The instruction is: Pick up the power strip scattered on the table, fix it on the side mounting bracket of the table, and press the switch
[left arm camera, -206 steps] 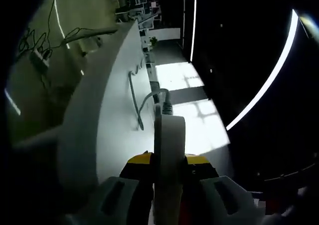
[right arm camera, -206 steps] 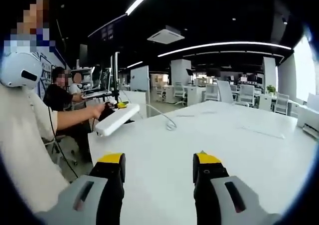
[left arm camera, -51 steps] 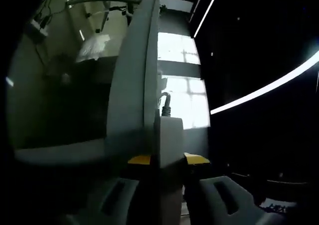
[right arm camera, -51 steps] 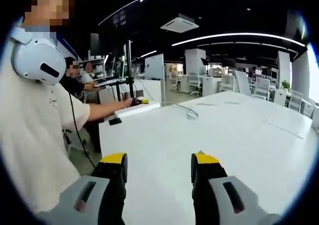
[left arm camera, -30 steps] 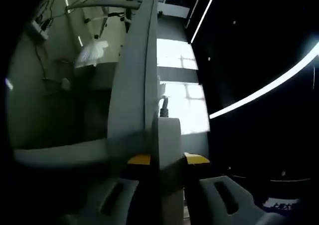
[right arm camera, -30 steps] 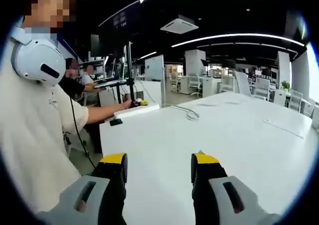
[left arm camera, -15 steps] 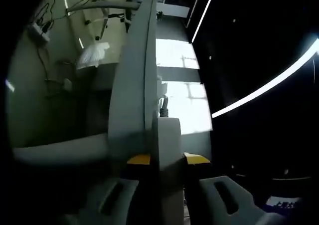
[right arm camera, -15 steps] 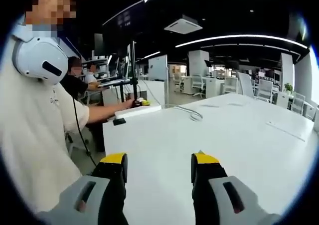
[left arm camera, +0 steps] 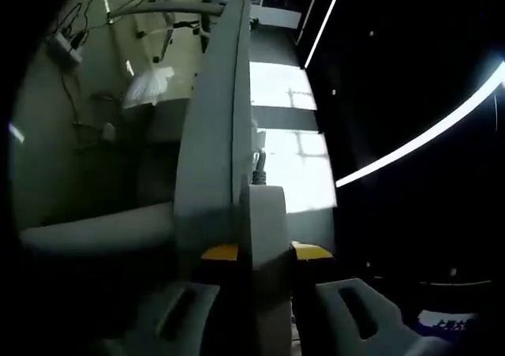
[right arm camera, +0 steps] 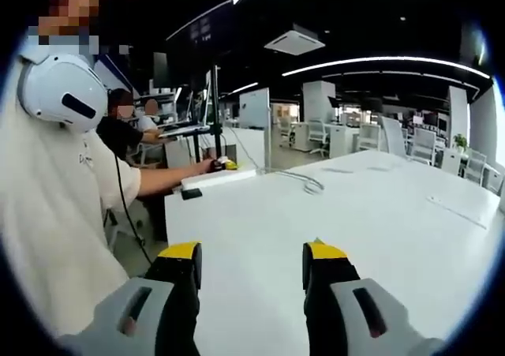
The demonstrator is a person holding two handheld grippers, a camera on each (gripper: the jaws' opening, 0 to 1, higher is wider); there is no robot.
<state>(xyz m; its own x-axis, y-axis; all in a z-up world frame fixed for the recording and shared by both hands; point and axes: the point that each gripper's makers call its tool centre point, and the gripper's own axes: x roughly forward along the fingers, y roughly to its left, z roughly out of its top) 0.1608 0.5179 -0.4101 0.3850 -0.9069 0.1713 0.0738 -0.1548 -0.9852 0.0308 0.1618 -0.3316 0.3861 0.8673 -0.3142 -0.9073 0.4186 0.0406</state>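
The white power strip (left arm camera: pixel 265 230) stands on edge between the jaws of my left gripper (left arm camera: pixel 264 252), which is shut on it. Its long side lies against the rim of the white table (left arm camera: pixel 215 143), and its grey cable (left arm camera: pixel 257 163) leaves the far end. In the right gripper view the same power strip (right arm camera: pixel 217 176) lies along the table's far left edge, next to a small black bracket piece (right arm camera: pixel 190 192), with the left gripper (right arm camera: pixel 226 164) behind it. My right gripper (right arm camera: pixel 252 253) hovers open over the table (right arm camera: pixel 379 230) with nothing between its fingers.
A person in a light shirt with a white headset (right arm camera: pixel 55 95) stands at the left, one arm (right arm camera: pixel 158 178) reaching to the strip. The strip's cable (right arm camera: pixel 304 184) curls on the tabletop. Seated people, a monitor pole (right arm camera: pixel 213 111) and office chairs are behind. Wires (left arm camera: pixel 67 48) hang under the table.
Since 6.9 s ago the left gripper has carried the strip down from above the table to its left edge. Over the last second almost nothing has moved; the right gripper stays open.
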